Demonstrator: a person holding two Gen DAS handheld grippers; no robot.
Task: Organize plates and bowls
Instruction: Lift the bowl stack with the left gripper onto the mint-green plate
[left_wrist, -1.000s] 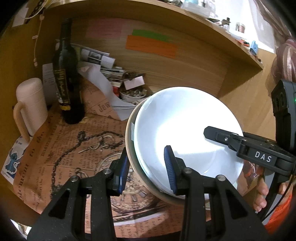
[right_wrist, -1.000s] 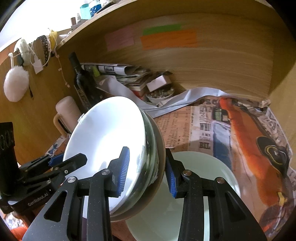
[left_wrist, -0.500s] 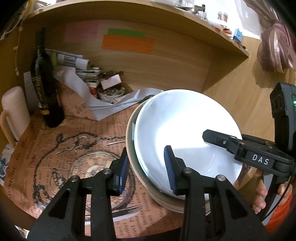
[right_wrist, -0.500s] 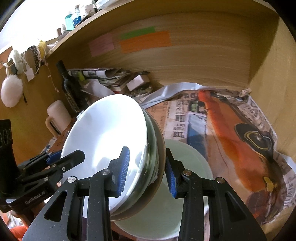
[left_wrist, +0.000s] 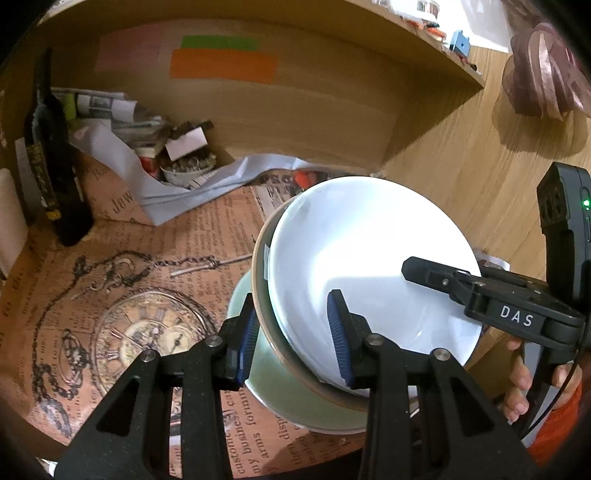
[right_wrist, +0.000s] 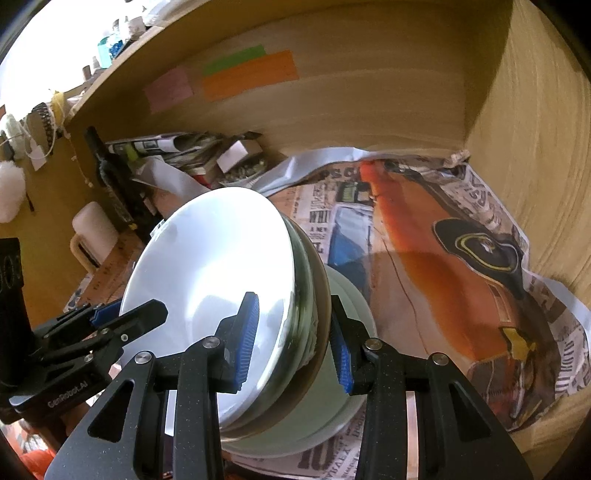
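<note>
A tilted stack of dishes hangs between both grippers: a white plate (left_wrist: 369, 258) on top, a clear glass dish (right_wrist: 304, 280) under it and a brown-rimmed plate (left_wrist: 260, 284) at the bottom. My left gripper (left_wrist: 293, 336) is shut on the stack's near rim. My right gripper (right_wrist: 293, 347) is shut on the opposite rim and also shows at the right of the left wrist view as the right gripper (left_wrist: 480, 291). Just below the stack a pale green plate (right_wrist: 351, 302) lies on the newspaper-lined shelf; whether they touch is hidden.
A dark wine bottle (left_wrist: 51, 166) and a cream mug (right_wrist: 92, 232) stand at the left. A small bowl of bits (left_wrist: 188, 166) and crumpled papers (left_wrist: 122, 147) crowd the back. The shelf's wooden side wall (right_wrist: 535, 147) rises close on the right.
Both grippers have carried the stack rightward along the shelf. The bottle and mug have slid toward the left edge, and the green plate now shows beneath the stack in the left wrist view.
</note>
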